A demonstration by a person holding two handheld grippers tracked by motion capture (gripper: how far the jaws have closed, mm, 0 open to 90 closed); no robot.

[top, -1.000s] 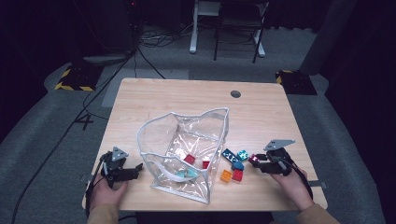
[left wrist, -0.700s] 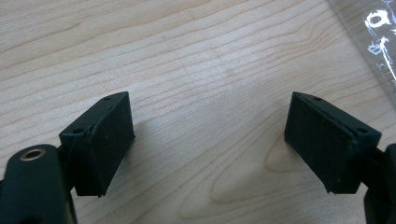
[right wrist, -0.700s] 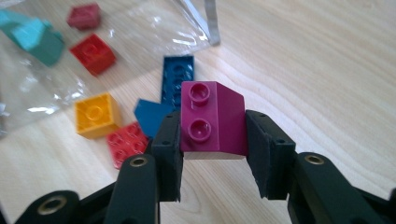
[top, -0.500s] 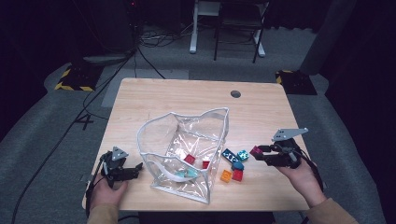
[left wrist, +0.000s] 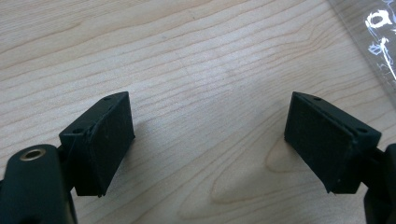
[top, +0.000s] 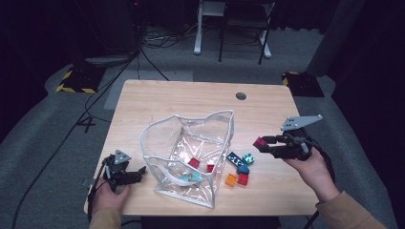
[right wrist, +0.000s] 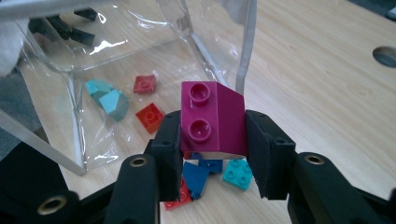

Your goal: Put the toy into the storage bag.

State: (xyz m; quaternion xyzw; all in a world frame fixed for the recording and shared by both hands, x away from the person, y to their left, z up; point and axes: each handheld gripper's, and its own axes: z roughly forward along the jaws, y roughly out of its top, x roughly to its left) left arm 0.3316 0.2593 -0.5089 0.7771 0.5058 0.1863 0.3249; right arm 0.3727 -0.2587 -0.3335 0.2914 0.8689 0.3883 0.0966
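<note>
Right gripper point(top: 265, 144) is clamped on a magenta brick point(right wrist: 212, 117); both pads press its sides, studs facing the camera in the right gripper view. Brick is held above the table point(top: 191, 102), to the right of the clear bag point(top: 188, 157) and just above the loose bricks point(top: 240, 168) that lie beside the bag's right wall. Bag stands open-topped; a red brick point(top: 193, 162) and a pale teal piece point(top: 190, 177) lie inside it. Left gripper point(top: 135, 175) rests low over the table left of the bag, jaws spread wide with nothing between them.
</note>
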